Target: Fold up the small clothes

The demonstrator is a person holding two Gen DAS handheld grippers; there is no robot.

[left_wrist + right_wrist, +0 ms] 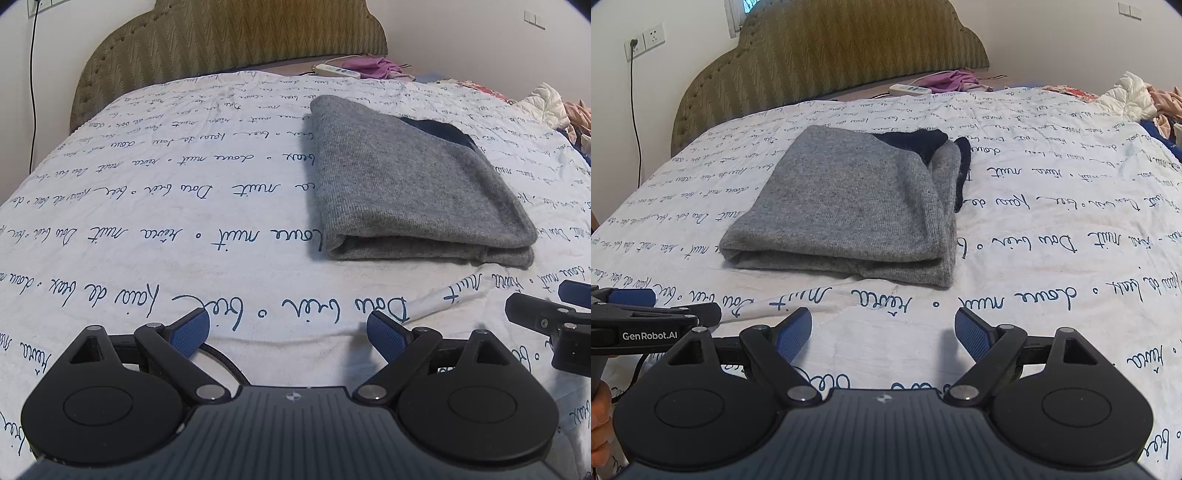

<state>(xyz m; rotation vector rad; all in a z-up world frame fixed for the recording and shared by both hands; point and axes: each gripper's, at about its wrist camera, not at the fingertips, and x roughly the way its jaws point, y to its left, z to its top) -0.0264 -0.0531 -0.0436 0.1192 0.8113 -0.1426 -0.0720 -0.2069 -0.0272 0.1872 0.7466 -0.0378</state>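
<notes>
Bed: takes up most of what I see, covered in a white sheet (1034,258) printed with blue cursive handwriting.
Headboard: padded olive-green one (831,55) with a scalloped top and zigzag weave, right against the wall.
Walls: plain off-white (461,33).
Outlets: white double socket (644,40) left of the headboard, black cable (636,122) plugged in and hanging down; another switch plate (1129,11) far right.
Window: just a sliver (742,11) top left, can't tell much.
Clutter: power strip (910,89) and purple cloth (951,80) behind the bed, a heap of laundry (1137,99) on the right.
Light: soft, even.
</notes>
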